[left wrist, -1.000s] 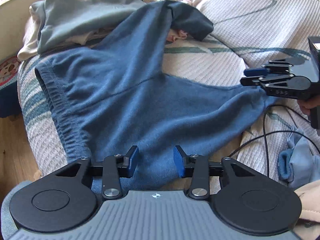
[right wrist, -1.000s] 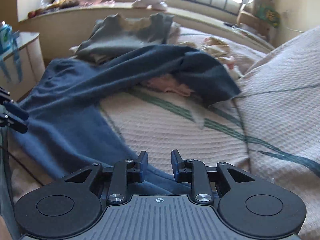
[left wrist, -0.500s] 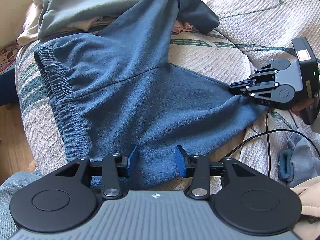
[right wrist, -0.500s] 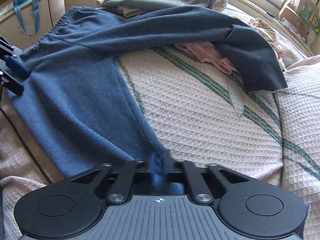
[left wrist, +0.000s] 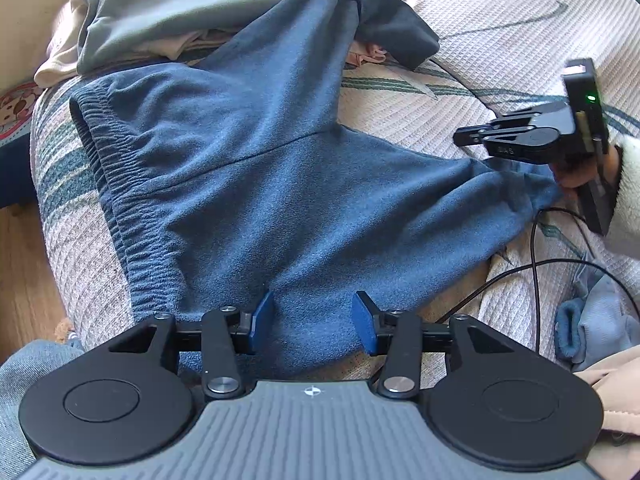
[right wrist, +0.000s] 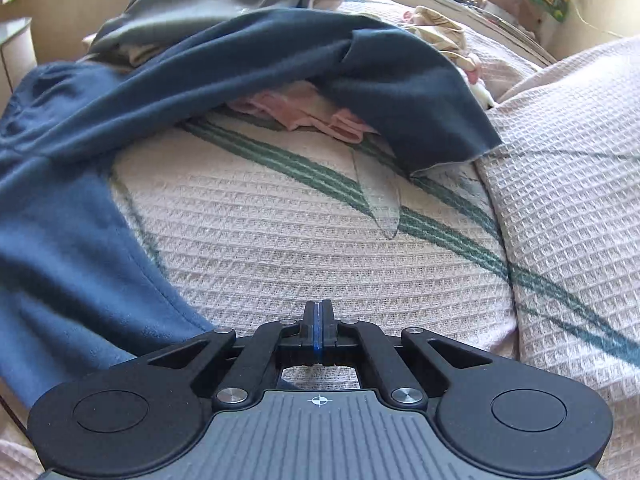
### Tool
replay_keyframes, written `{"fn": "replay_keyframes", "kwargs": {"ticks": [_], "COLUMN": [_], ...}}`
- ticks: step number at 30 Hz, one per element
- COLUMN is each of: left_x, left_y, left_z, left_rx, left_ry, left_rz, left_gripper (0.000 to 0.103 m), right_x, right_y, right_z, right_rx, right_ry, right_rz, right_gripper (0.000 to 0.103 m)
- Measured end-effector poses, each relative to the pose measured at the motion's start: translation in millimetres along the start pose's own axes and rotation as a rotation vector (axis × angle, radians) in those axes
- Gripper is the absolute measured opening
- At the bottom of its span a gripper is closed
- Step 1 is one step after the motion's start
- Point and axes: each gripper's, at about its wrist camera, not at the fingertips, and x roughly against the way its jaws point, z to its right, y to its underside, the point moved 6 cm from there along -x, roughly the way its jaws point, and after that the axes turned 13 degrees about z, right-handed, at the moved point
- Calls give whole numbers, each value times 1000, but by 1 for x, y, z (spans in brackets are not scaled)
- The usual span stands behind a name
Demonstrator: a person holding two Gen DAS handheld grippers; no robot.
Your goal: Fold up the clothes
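Blue fleece sweatpants (left wrist: 260,184) lie spread on the bed, waistband to the left, one leg reaching right and the other running to the back. My left gripper (left wrist: 312,320) hovers over the near edge of the pants. Its jaws are opening, and the cloth lies below them, not pinched. My right gripper (right wrist: 318,312) is shut, pads pressed together with no cloth showing between them. It sits low over the blanket (right wrist: 300,220) just right of the pants (right wrist: 60,248). In the left wrist view the right gripper (left wrist: 460,137) points left, just above the near leg's cuff.
A grey garment (left wrist: 168,4) and pale clothes are piled at the back left. A pink garment (right wrist: 304,112) lies under the far leg. A black cable (left wrist: 532,264) and a light blue cloth (left wrist: 600,320) lie at the right. A wooden floor (left wrist: 20,280) shows past the bed's left edge.
My right gripper shut its jaws and sank toward the blanket by the near leg's end. The left gripper's jaws stand slightly wider.
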Motion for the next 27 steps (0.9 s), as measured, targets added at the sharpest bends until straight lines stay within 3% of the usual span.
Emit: {"fn": "replay_keyframes", "kwargs": {"ticks": [3,8,12,15,19,27], "left_x": [2,11,10,5,5,6], "left_y": [-2,-11,-18,-18,-13,-9], "left_z": [-1,7,21,27,25,14], "left_rx": [16,-3,-45,-60,-41,-17], "left_ry": [-2,4,44,45,37,16], "left_rz": [5,41,54,43,34,23], "left_gripper": [42,43,43,44,44,46], "right_x": [26,104,146,156,158,144], "right_y": [-7,-10,5,17,29,53], "right_z": [15,63,94,99,90,97], "right_rx": [-86,-208,-212,-244,-267,-417], "right_ry": [37,190,307,306,286,304], "right_rz": [55,175,150,117,102,42], "right_gripper": [6,8,17,26,50,47]}}
